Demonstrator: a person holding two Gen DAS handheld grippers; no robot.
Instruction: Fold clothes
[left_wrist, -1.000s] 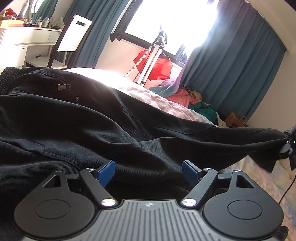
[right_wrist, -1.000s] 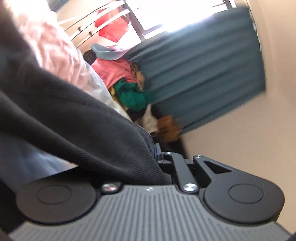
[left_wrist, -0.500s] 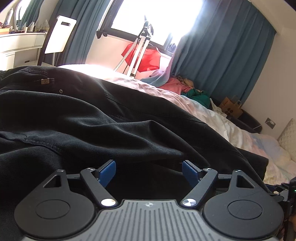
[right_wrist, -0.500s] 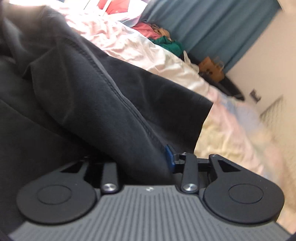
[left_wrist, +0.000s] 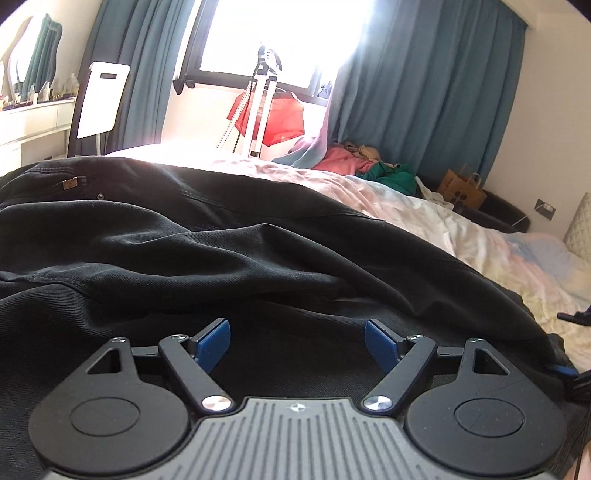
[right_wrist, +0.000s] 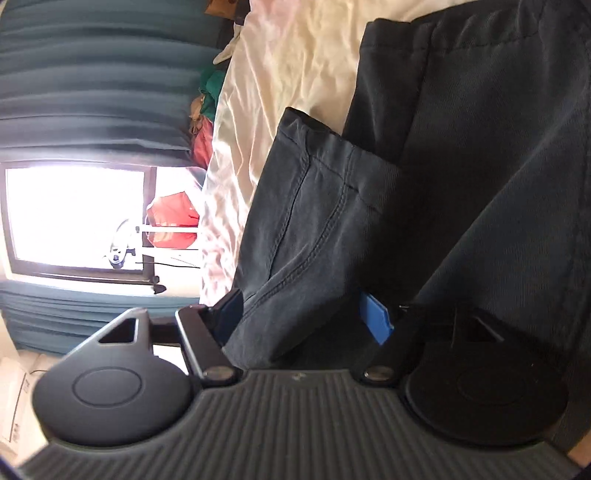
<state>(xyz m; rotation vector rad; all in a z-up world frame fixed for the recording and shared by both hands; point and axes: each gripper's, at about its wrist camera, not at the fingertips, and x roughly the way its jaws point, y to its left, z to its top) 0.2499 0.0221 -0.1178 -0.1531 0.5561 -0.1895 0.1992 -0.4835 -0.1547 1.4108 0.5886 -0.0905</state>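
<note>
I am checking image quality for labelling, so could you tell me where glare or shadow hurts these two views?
Left wrist view: the window is blown out white and the black trousers lose fold detail in shade. Right wrist view: the picture is rolled sideways, its window also clips, and the right gripper sits partly in shadow.

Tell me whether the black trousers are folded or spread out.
Partly folded: the black trousers have one leg end lying over the other, on the bed sheet.

We're in a home bedroom: bed (left_wrist: 461, 236) with rumpled sheets, teal curtains (left_wrist: 424, 92) at 12 o'clock, dresser (left_wrist: 33, 122) at 10.
</note>
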